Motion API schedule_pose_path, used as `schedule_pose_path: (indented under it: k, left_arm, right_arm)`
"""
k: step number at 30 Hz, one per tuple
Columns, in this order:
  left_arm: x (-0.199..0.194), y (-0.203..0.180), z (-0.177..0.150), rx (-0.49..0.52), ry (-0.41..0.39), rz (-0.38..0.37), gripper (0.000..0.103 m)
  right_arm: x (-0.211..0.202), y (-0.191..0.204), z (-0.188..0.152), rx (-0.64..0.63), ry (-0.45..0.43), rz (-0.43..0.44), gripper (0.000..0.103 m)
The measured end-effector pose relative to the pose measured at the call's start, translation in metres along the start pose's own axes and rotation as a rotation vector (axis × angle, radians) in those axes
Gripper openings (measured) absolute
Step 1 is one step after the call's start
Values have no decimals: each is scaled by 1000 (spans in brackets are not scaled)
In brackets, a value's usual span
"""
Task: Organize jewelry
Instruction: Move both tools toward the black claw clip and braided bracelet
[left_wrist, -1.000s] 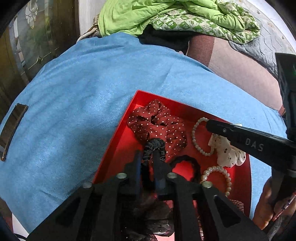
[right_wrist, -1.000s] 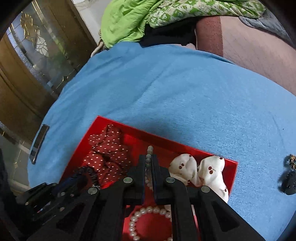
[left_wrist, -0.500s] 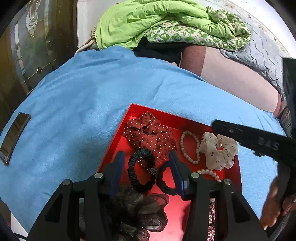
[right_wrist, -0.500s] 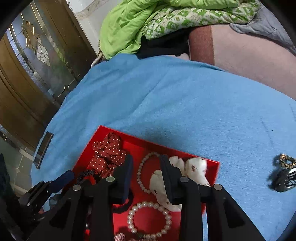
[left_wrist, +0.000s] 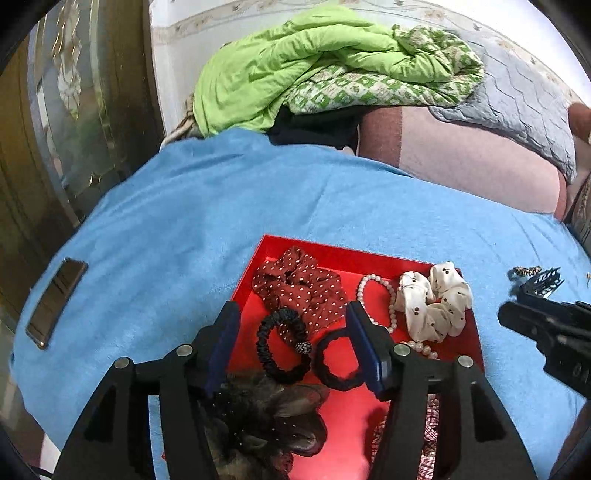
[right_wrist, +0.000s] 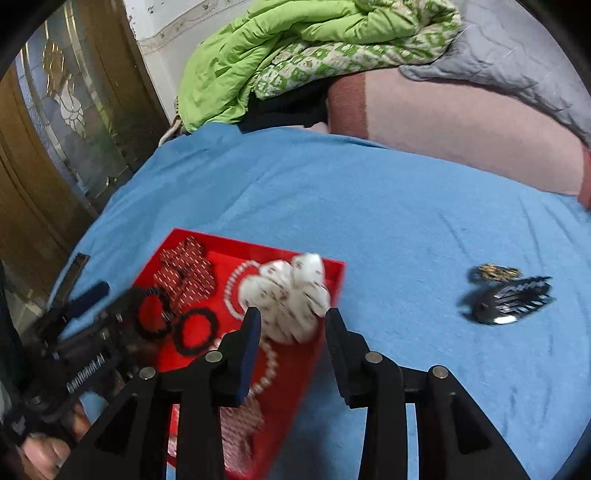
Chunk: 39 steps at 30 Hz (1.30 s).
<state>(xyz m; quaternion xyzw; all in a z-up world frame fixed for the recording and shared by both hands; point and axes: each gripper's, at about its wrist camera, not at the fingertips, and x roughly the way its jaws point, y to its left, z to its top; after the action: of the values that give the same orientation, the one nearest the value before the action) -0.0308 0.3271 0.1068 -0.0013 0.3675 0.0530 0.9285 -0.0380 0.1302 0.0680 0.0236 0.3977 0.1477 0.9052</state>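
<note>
A red tray (left_wrist: 332, 253) lies on the blue cloth and holds a dark red dotted scrunchie (left_wrist: 301, 286), a white cherry scrunchie (left_wrist: 436, 301), pearl bracelets (left_wrist: 364, 291), two black hair ties (left_wrist: 280, 345) and a dark lace scrunchie (left_wrist: 266, 424). My left gripper (left_wrist: 291, 319) is open and empty above the black ties. My right gripper (right_wrist: 293, 325) is open and empty over the tray's right edge (right_wrist: 334, 273), by the white scrunchie (right_wrist: 291, 299). A black claw clip (right_wrist: 509, 299) and a leopard clip (right_wrist: 495, 272) lie on the cloth to the right.
A phone (left_wrist: 55, 297) lies on the cloth at the left. Green bedding (left_wrist: 325, 70) and a grey quilt (left_wrist: 524, 110) are piled at the back. A glass door (right_wrist: 62, 122) stands at the left. The right gripper shows in the left wrist view (left_wrist: 546, 328).
Both grippers opened: the left let go of a black hair tie, the right let go of a pearl bracelet, both into the tray. Both pulled back; the right swung right.
</note>
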Motion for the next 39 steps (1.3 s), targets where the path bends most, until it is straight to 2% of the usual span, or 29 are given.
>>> schedule_pose_path:
  k: [5, 8, 11, 23, 33, 35, 39]
  left_arm:
    - [-11, -13, 1, 33, -30, -6, 61]
    - [-17, -23, 1, 49, -45, -9, 62]
    - [-22, -34, -3, 78, -53, -3, 63]
    - [-34, -78, -15, 205, -69, 6, 64]
    - [-50, -113, -36, 267, -37, -98, 65]
    - [-54, -123, -35, 277, -16, -143, 65]
    - [-56, -146, -28, 312, 8, -177, 65]
  right_arm:
    - [-15, -8, -19, -35, -16, -63, 41]
    - [-23, -15, -30, -40, -21, -84, 46]
    - [-31, -25, -39, -24, -24, -94, 50]
    - [-48, -73, -67, 79, -4, -115, 52]
    - [-62, -139, -95, 192, 5, -178, 55]
    - [-65, -158, -101, 219, 10, -194, 55]
    - [-74, -194, -105, 251, -4, -221, 55]
